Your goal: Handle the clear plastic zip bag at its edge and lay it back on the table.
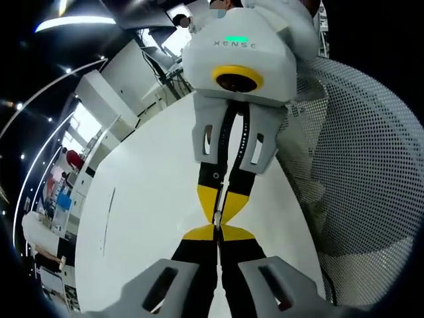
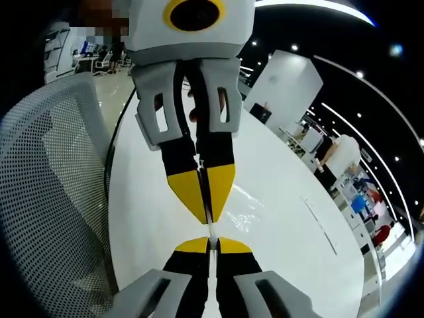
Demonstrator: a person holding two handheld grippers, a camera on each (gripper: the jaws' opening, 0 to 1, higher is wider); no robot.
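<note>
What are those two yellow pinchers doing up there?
The left gripper and the right gripper meet tip to tip above the white table. Both are shut on the edge of a clear plastic bag, which is hard to see. A mesh chair stands beside the table.

The bag [image 2: 240, 211] is clear and hard to trace against the white table [image 2: 285, 265]: in the right gripper view only faint glints beside the left gripper [image 2: 207, 213] betray it, and its outline cannot be followed. Whether either pair of closed yellow tips has its edge between them cannot be told. In the left gripper view the right gripper [image 1: 220, 213] covers the middle of the table [image 1: 146, 218], and the bag cannot be made out there. The mesh chair [image 1: 371, 185] is cut off by the picture's edge. Background desks and shelves [image 1: 59, 199] are too small to tell apart
</note>
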